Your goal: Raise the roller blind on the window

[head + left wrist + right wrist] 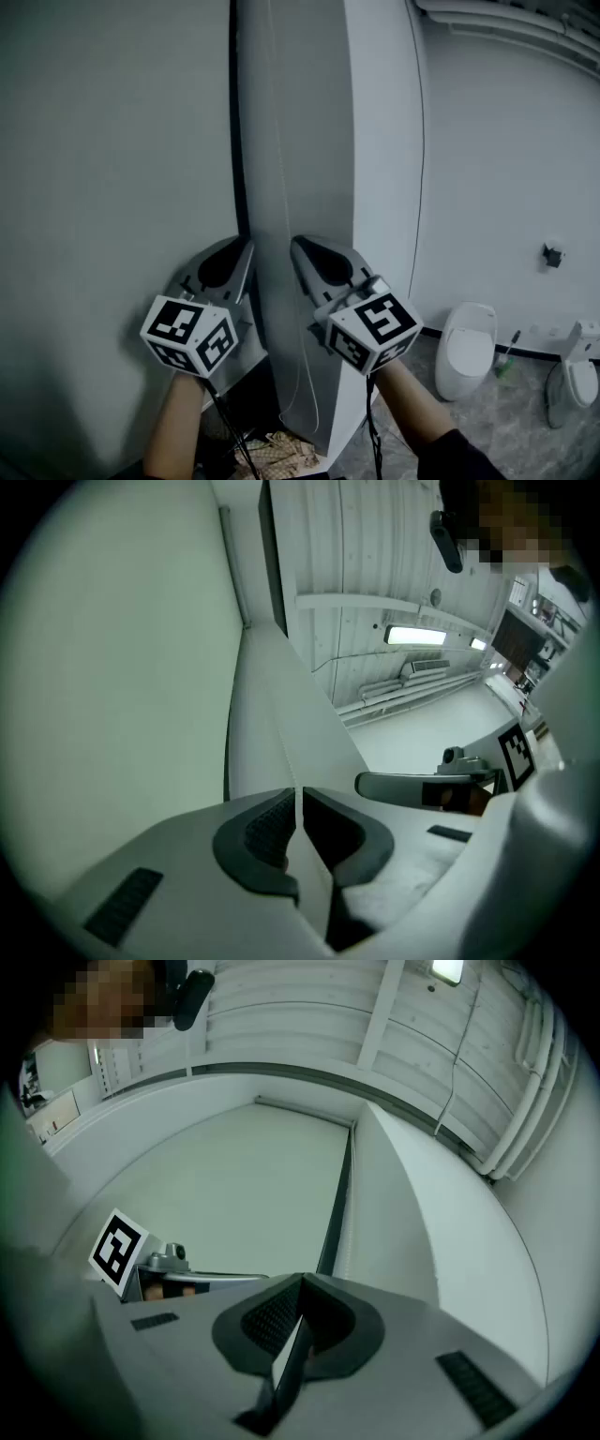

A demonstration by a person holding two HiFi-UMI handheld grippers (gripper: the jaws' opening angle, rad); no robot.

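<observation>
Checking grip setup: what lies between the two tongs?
A thin cord hangs between the left tongs and right tongs, clear in the head view.

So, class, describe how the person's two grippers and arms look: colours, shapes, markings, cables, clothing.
The left gripper and right gripper have pale grey, tapering shells with dark ribbed pads inside. Each carries a white cube printed with black square markers and trails a thin black cable. A dark sleeve shows on the right arm; none shows on the left.
</observation>
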